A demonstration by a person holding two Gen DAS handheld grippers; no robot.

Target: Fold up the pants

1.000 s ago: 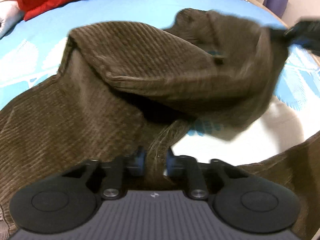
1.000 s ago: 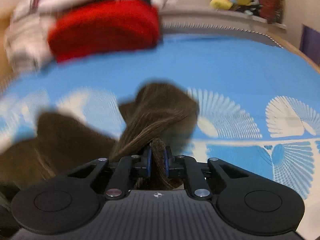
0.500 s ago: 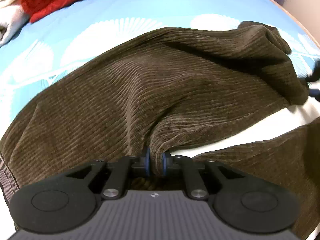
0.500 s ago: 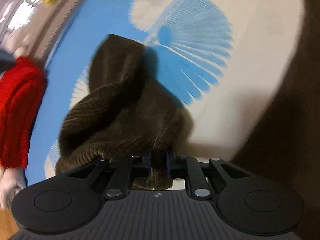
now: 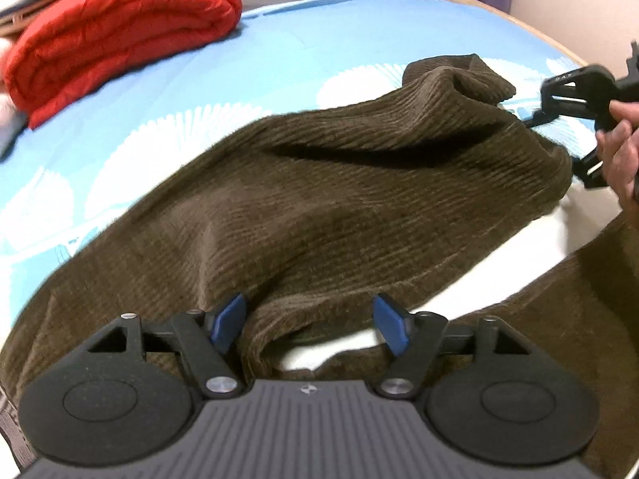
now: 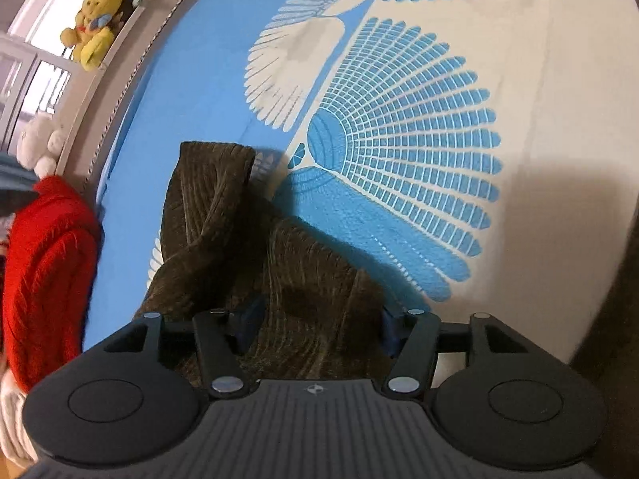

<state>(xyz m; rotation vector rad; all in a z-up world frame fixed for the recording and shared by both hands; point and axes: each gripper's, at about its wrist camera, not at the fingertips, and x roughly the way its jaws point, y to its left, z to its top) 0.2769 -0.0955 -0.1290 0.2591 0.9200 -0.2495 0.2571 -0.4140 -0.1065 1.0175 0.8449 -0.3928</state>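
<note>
Brown corduroy pants (image 5: 327,199) lie on a blue and white patterned bed sheet (image 5: 279,52), one leg stretched across towards the right. My left gripper (image 5: 311,321) is open, its blue pads either side of a fold of the cloth near the crotch. My right gripper (image 6: 315,323) is open too, with the leg end (image 6: 247,239) lying loose between its fingers. The right gripper also shows in the left wrist view (image 5: 575,95) at the far end of the leg, held by a hand.
A folded red blanket (image 5: 116,36) lies at the back left of the bed; it also shows in the right wrist view (image 6: 44,271). Stuffed toys (image 6: 92,24) sit on a ledge behind the bed. The other pant leg (image 5: 559,299) lies at the right.
Both grippers were shut on the pants and have opened. The leg has been laid flat on the sheet, and the cloth now rests loose between the fingers.
</note>
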